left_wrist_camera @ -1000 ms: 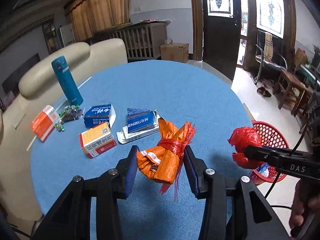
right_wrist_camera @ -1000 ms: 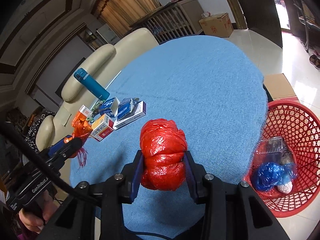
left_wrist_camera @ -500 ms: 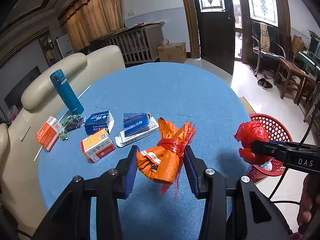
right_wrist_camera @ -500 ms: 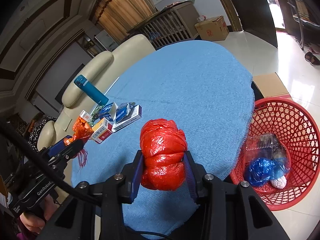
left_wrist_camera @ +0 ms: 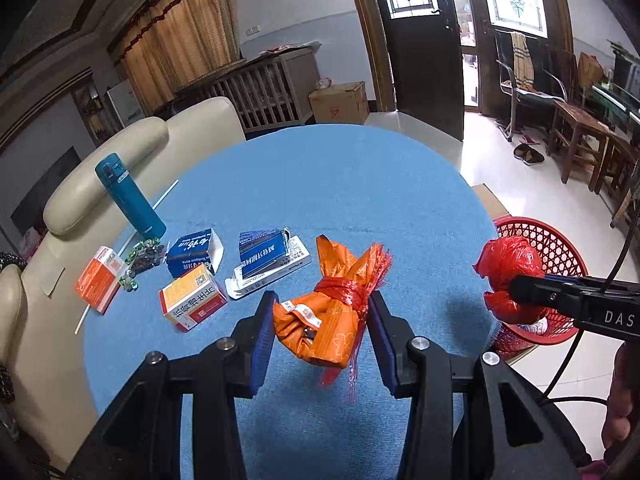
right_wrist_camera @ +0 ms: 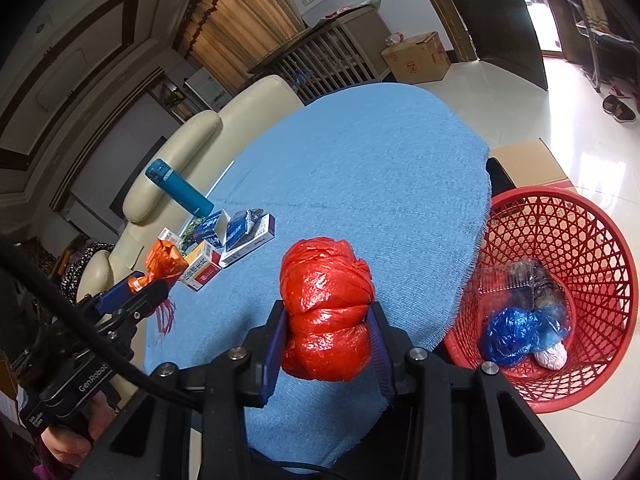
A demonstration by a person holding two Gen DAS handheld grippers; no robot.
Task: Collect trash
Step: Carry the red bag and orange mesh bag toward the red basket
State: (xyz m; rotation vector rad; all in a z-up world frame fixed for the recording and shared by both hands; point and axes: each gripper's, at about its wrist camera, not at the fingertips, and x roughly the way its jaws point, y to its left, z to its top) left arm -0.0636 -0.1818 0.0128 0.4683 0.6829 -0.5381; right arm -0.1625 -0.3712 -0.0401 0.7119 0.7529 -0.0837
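From the left wrist we see our left tool point(left_wrist_camera: 322, 330) pinching an orange wrapper bundle point(left_wrist_camera: 326, 320), crinkled foil tied with red netting strands, held above the round worktop point(left_wrist_camera: 340, 192) with its woven blue cloth. Cardboard boxes point(left_wrist_camera: 192, 296) and a smooth teal bottle point(left_wrist_camera: 130, 196) stand further back on it.

From the right wrist, our right tool point(right_wrist_camera: 328, 344) is clamped on a glossy red plastic ball point(right_wrist_camera: 326, 316), creased and lumpy, over the worktop's edge. The red lattice basket point(right_wrist_camera: 580, 248) sits on the floor just beside the worktop, with crumpled blue plastic inside.
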